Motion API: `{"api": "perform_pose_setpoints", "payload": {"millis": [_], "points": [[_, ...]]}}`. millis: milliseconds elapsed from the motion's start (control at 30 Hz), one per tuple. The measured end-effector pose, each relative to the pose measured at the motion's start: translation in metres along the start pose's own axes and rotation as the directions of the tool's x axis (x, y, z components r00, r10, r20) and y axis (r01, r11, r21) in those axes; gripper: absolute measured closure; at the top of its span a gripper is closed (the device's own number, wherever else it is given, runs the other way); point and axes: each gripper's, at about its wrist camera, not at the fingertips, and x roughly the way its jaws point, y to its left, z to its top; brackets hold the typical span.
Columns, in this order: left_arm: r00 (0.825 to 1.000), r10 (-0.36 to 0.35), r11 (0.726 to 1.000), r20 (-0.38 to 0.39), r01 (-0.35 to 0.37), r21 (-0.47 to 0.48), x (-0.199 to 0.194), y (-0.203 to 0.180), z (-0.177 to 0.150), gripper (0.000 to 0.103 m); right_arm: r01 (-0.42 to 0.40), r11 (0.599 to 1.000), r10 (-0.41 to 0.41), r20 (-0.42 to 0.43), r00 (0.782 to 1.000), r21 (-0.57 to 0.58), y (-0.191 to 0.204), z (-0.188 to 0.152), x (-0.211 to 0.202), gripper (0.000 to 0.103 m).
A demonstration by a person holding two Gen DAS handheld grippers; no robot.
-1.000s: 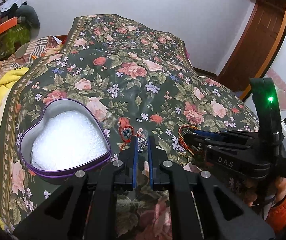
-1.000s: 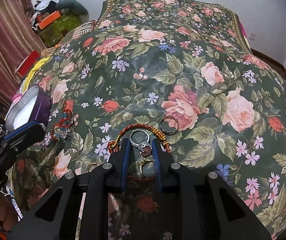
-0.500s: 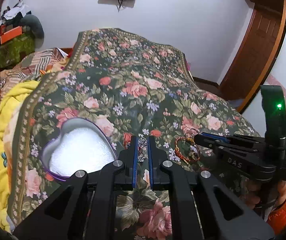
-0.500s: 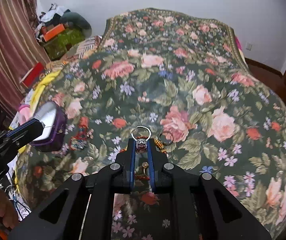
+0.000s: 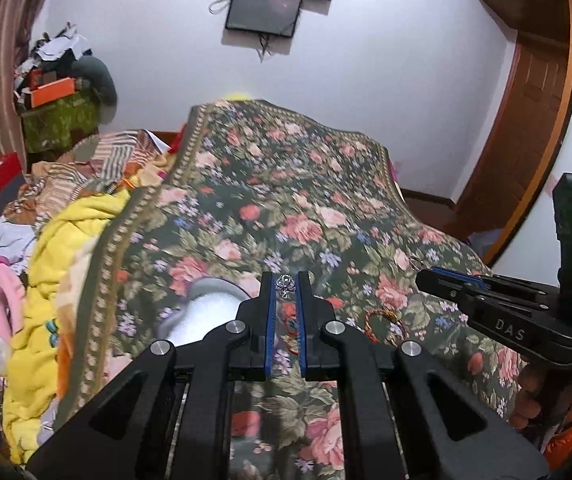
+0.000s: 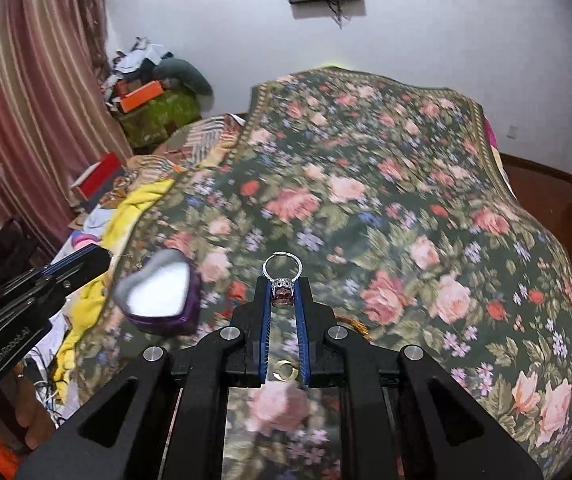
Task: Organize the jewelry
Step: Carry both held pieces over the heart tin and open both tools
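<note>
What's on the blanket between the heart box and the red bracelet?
In the left wrist view, the left claw, shut on a small silver trinket, covers most of the stretch between the heart box and the bracelet.

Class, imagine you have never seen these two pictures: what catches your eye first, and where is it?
First, the silver ring with a dark red stone, pinched at the tips of the right gripper, raised above the floral bedspread. Next, the purple heart-shaped tin with white lining, on the bedspread's left side. The left gripper pinches a small silver piece.
</note>
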Motion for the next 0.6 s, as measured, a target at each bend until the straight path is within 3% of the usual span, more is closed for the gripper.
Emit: {"api": "perform_pose_setpoints", "payload": {"millis": [267,600], "points": [[0.998,0.039,0.999,0.042,-0.038,-0.033,-0.022,0.025,0.004,0.095,-0.058,0.996,0.059,0.013,0.998,-0.073,0.041,0.008,0.003,0.093],[0.998,0.063,0.996,0.012,-0.062,-0.063,-0.023,0.057,-0.003,0.095,-0.118,0.983,0.115,-0.032,0.993,-0.142,0.080,0.008,0.024,0.093]]}}
